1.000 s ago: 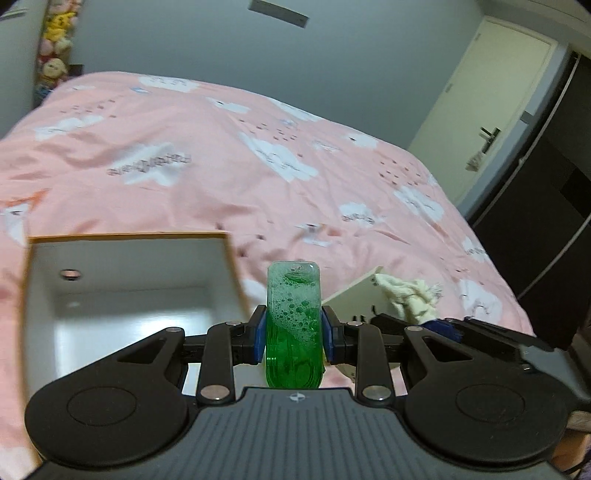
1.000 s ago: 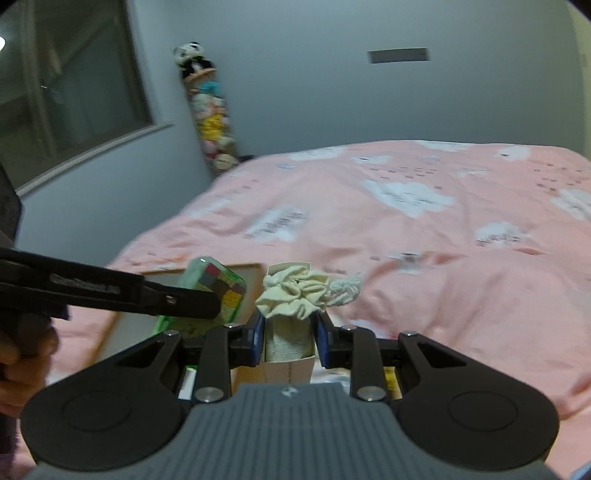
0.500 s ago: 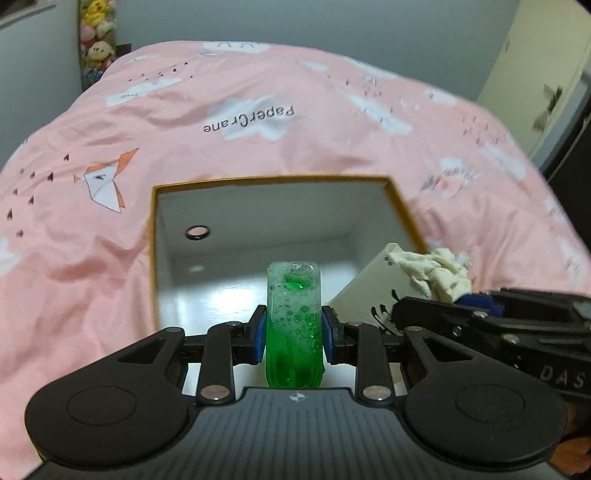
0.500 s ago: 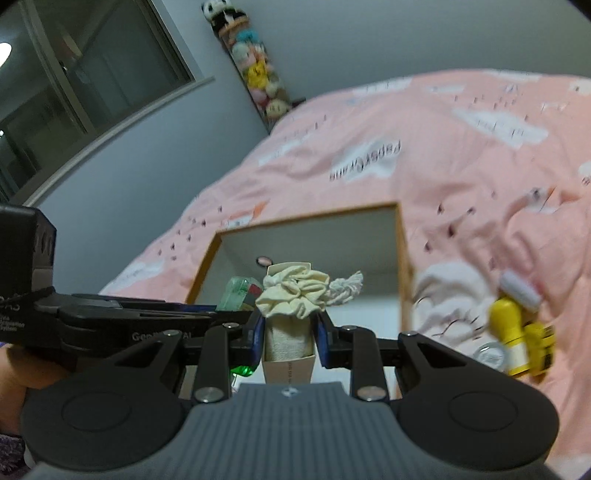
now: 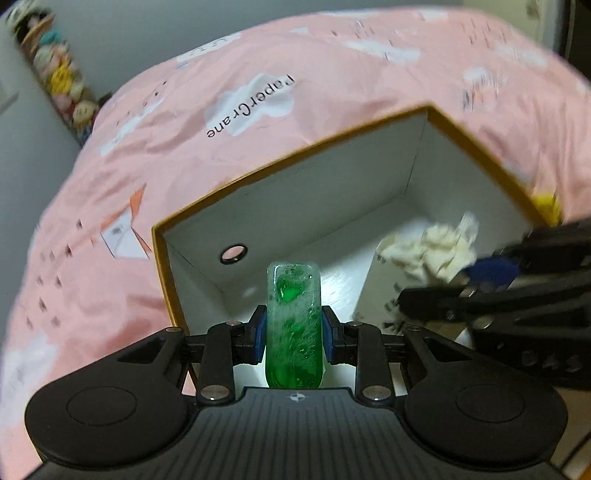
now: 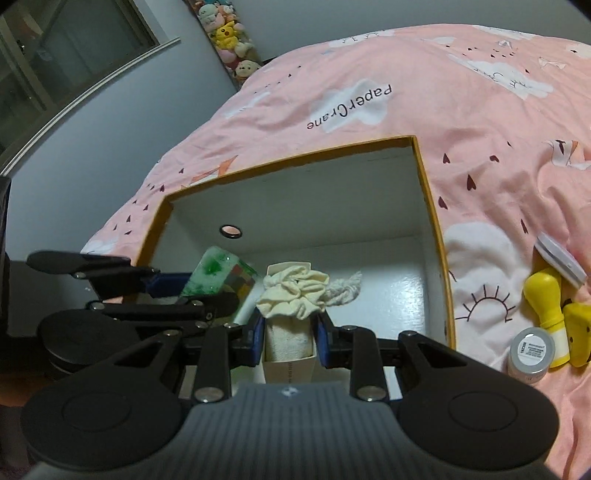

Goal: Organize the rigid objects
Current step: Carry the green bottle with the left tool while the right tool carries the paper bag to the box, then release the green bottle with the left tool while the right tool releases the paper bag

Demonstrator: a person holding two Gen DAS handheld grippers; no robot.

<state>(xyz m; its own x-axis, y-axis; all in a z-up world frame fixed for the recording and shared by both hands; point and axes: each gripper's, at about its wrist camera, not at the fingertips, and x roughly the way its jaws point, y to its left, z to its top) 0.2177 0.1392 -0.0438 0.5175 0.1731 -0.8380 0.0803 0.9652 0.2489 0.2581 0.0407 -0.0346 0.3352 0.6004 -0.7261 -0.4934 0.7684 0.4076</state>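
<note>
My left gripper [image 5: 293, 332] is shut on a clear bottle of foamy green liquid [image 5: 293, 325] and holds it over the near left part of an open box with an orange rim [image 5: 332, 144] and white inside. My right gripper [image 6: 289, 332] is shut on a small white carton [image 6: 288, 365] stuffed with cream cloth [image 6: 291, 290], also above the box [image 6: 295, 157]. The green bottle [image 6: 218, 275] and left gripper [image 6: 162, 284] show to its left. The carton [image 5: 384, 295] and right gripper [image 5: 491, 273] show at right in the left wrist view.
The box sits on a pink bed cover [image 6: 480, 110]. To its right lie a yellow bottle [image 6: 546, 302], a small grey-capped jar [image 6: 530, 350] and a flat white disc [image 6: 561, 258]. Plush toys [image 6: 229, 33] hang on the far wall.
Both grippers have tilted down and moved in over the box with their objects still held. The green liquid has foamed more.
</note>
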